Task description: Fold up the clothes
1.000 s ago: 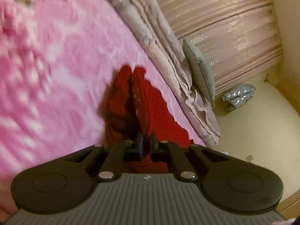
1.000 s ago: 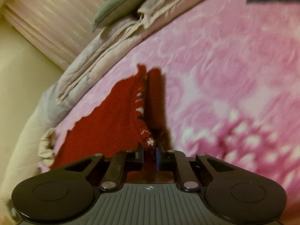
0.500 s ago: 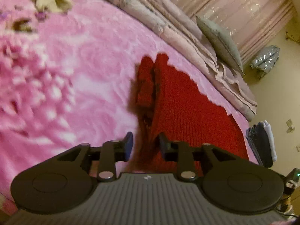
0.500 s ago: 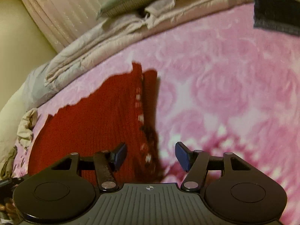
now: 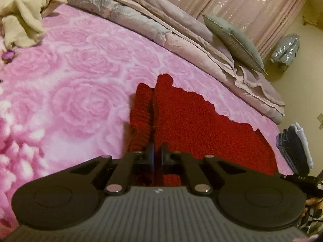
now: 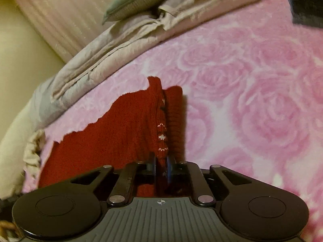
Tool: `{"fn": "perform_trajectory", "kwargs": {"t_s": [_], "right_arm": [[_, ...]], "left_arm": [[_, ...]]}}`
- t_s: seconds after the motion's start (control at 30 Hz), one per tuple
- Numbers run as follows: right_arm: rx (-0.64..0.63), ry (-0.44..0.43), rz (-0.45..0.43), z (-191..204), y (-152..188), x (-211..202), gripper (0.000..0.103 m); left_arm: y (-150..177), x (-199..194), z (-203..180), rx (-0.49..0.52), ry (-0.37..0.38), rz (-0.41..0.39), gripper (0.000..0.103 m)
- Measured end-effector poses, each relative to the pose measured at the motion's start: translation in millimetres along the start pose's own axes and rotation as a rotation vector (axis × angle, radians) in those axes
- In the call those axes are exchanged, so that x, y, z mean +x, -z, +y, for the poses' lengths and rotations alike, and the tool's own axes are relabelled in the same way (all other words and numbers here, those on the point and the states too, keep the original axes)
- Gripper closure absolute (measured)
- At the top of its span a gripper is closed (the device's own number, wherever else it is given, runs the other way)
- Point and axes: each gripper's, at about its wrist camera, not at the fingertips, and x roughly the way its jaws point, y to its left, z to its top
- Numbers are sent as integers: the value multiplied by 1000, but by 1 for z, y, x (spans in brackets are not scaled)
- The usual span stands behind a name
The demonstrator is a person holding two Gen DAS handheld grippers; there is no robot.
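A red knitted sweater [image 5: 193,125] lies on the pink rose-patterned bedspread [image 5: 80,92]. My left gripper [image 5: 157,151] is shut on the sweater's near left edge, beside a ribbed fold [image 5: 141,117]. In the right wrist view the same sweater [image 6: 125,133] spreads to the left. My right gripper [image 6: 161,162] is shut on its near right edge, where a strip with small white stitches [image 6: 161,137] rises from between the fingers.
A folded beige-grey duvet [image 5: 181,34] and a grey-green cushion [image 5: 234,40] lie along the far side of the bed. A cream garment [image 5: 22,22] lies at the far left. A stack of folded dark clothes [image 5: 294,147] sits at the right. A dark cloth [image 6: 306,4] lies far right.
Half a second ago both grippers were open over the sweater's edges. Both have now closed on the fabric.
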Motion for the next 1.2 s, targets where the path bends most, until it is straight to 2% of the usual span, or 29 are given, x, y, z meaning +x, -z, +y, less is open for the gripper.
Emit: {"fn": "perform_trajectory", "kwargs": {"t_s": [0.07,0.2,0.27,0.33,0.37,0.43,0.5,0.57,0.63,0.67,0.73,0.87,0.97,1.13,1.2], "right_arm": [[-27,30,-13,-1,0,-2,96],[-31,27,19,-5,0,4,95],[-39,31,21,-2,-3,-1,90],[-57,73,-22,6,-6,-11,46],[-73,89,-51,10,-7,-17,42],[-102,87,-88,18,-7,-24,42],[-110,73,-79,21,-6,-21,42],[-96,68,-44,20,-3,-11,42],[-63,111,14,14,0,5,42],[-41,136,36,9,3,12,42],[7,121,29,1,5,9,42],[-14,106,-13,6,7,-27,42],[-22,87,-20,11,23,-57,42],[52,84,21,10,66,-93,42],[92,66,45,6,80,-102,42]], "left_arm": [[2,-1,7,-15,-10,-3,99],[6,4,9,0,-31,10,96],[1,-2,2,25,-38,0,92],[-6,-14,-5,20,-43,-39,90],[-10,-20,-7,13,-39,-65,90],[-13,-29,-12,-8,-10,-109,90],[-12,-24,-18,4,5,-95,90],[-6,-9,-24,45,-20,-44,90],[0,6,-29,86,-45,8,90],[5,13,-28,81,-68,20,93],[9,12,-25,54,-88,-5,96],[10,-16,-38,56,-121,-56,94],[21,-43,-45,41,-167,-72,91],[63,-84,-42,-99,-164,-53,87],[80,-95,-39,-144,-145,-32,82]]}}
